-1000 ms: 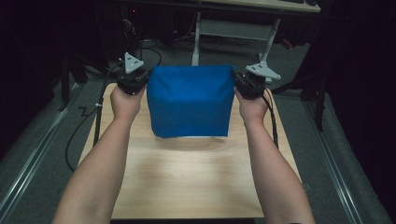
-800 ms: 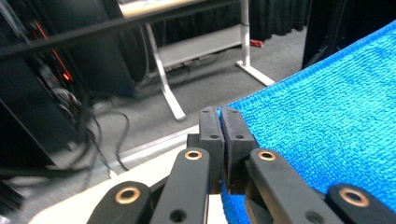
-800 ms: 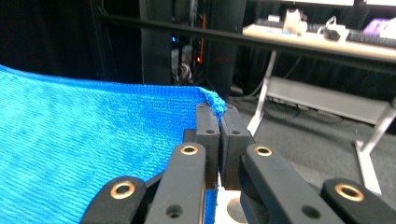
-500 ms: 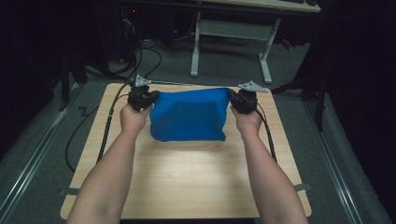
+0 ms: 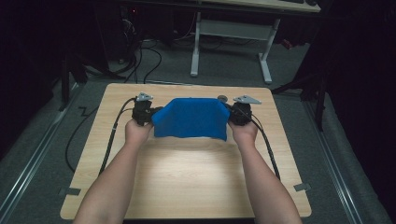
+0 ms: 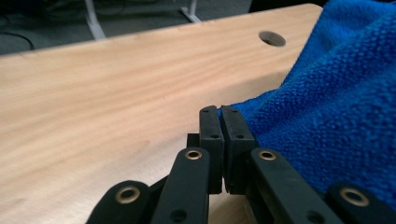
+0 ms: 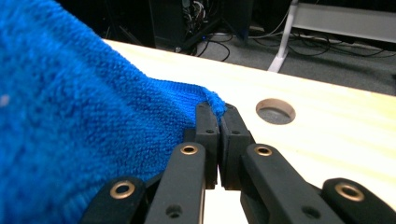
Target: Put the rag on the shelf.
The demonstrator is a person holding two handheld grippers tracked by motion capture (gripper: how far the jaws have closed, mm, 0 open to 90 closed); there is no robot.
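Note:
A blue terry towel (image 5: 191, 118) hangs stretched between my two grippers over the far half of the wooden table (image 5: 187, 177). My left gripper (image 5: 148, 112) is shut on the towel's left top corner; in the left gripper view its jaws (image 6: 221, 112) pinch the towel's (image 6: 336, 107) edge. My right gripper (image 5: 236, 112) is shut on the right top corner, with the towel (image 7: 74, 116) bunched left of the jaw tips (image 7: 217, 109) in the right gripper view. The towel's lower edge hangs close to the tabletop; whether it touches I cannot tell.
A round cable hole (image 5: 222, 98) sits in the table near its far edge, also the hole (image 7: 275, 111) just beyond my right jaws. Cables (image 5: 112, 140) trail off the table's left and right sides. A white desk frame (image 5: 231, 32) stands on the floor beyond.
Both grippers have lowered and moved away from the person toward the table's far half, carrying the towel down with them. It now hangs lower and looks shorter.

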